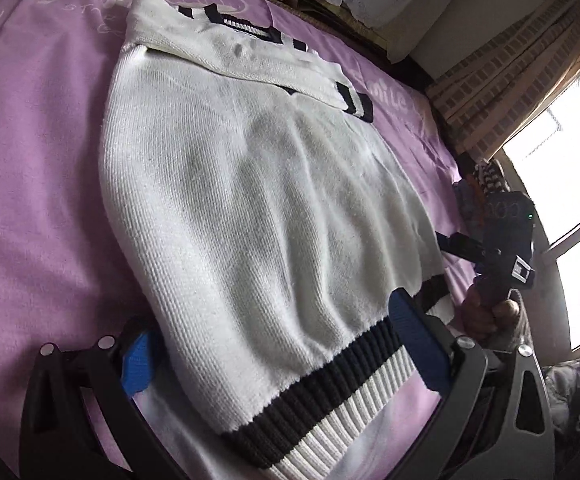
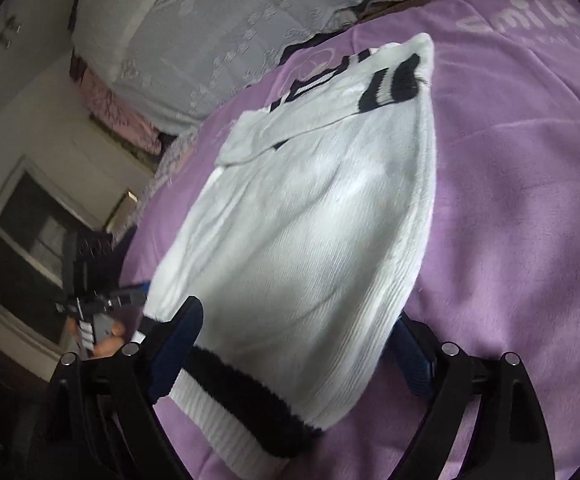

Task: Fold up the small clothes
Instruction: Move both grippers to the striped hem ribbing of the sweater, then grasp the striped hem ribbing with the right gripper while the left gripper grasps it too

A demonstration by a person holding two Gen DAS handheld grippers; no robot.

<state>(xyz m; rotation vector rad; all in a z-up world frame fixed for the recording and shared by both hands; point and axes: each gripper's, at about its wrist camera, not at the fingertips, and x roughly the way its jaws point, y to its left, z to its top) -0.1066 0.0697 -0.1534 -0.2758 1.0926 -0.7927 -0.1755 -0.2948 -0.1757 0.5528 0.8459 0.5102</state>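
on purple bedding (image 1: 29, 160) the white sweater (image 1: 249, 200) lies with sleeves folded in, both grippers' fingers wide astride its hem, final fold seemingly left.

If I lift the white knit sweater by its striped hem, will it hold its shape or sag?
Likely sag: the sweater lies limp and rippled on the purple blanket, so it looks floppy. The ribbed hem looks thicker, probably giving firmer purchase. The knit looks soft rather than slick, so it may drag instead of sliding.
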